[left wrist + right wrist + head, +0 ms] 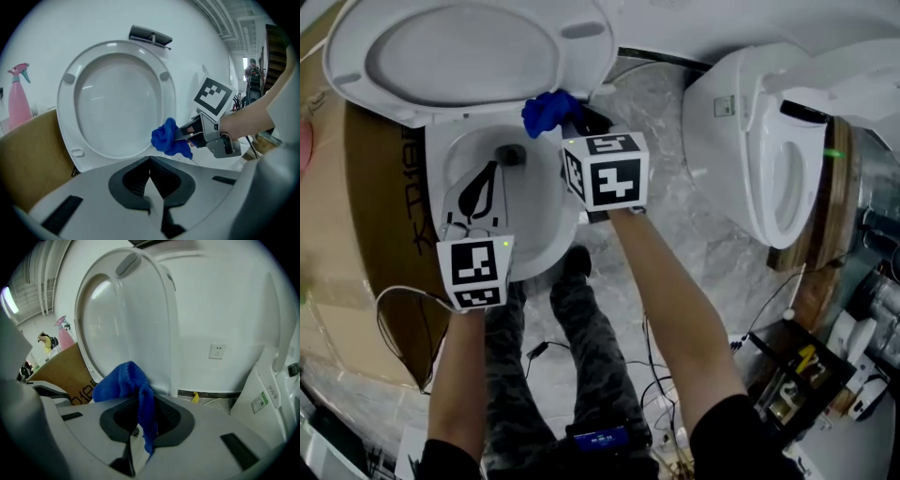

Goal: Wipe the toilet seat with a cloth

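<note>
Only the right gripper view shows the wall socket (217,351), right of centre; the right gripper (140,426) clamps the blue cloth (123,380), while the left gripper (151,186) is closed and empty.

A grey marbled floor (675,122) carries everything. An open white toilet (546,246) stands on it, with a brown cardboard box (380,234) touching its left side and a second white toilet (741,131) well apart at the right. The person's dark shoe (577,261) rests just beside the first bowl. Loose cables (661,375) trail across the tiles near the person's legs.
</note>
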Action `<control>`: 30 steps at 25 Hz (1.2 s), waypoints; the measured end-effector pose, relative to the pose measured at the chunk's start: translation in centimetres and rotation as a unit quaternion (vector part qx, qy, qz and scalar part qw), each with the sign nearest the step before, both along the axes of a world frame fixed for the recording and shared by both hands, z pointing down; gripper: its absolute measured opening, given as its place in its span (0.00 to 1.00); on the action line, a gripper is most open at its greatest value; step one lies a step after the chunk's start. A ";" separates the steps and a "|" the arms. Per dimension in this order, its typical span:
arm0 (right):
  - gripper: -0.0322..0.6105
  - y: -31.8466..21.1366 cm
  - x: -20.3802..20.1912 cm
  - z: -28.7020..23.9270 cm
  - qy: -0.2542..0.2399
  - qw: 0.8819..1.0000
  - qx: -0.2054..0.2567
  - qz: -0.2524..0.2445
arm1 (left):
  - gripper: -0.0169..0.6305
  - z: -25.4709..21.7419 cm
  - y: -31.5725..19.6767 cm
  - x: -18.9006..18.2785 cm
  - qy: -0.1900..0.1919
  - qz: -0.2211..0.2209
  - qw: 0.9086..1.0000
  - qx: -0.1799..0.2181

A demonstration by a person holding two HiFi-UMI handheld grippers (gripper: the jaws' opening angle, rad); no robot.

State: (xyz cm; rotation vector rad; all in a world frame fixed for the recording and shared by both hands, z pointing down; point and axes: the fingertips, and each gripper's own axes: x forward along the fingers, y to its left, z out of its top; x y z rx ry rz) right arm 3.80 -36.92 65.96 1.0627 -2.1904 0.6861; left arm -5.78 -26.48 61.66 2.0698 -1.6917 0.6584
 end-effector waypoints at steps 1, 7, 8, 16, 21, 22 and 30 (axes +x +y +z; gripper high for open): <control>0.15 -0.2 0.3 -0.6 -0.001 1.000 0.003 0.004 | 0.05 -0.4 -0.2 0.2 0.001 0.002 1.000 0.002; 0.15 -1.8 1.9 -5.1 -0.004 0.999 0.026 0.019 | 0.05 -3.0 -1.2 1.3 0.018 0.016 1.000 0.005; 0.15 -1.9 2.0 -5.9 -0.003 0.999 0.030 0.018 | 0.05 -3.4 -1.3 1.3 0.020 0.017 1.000 0.005; 0.15 -2.8 2.0 -12.2 0.004 0.998 0.067 0.008 | 0.04 -8.7 -2.7 2.3 0.024 0.042 0.999 0.021; 0.15 -3.5 1.7 -16.5 0.008 0.996 0.094 -0.002 | 0.04 -12.5 -3.7 2.7 0.026 0.054 0.997 0.044; 0.15 -3.6 1.6 -17.2 0.010 0.995 0.099 -0.004 | 0.04 -13.0 -3.8 2.6 0.026 0.054 0.997 0.043; 0.15 -3.7 0.1 -21.5 0.017 0.993 0.113 -0.009 | 0.04 -18.1 -4.2 1.2 0.026 0.049 0.995 0.077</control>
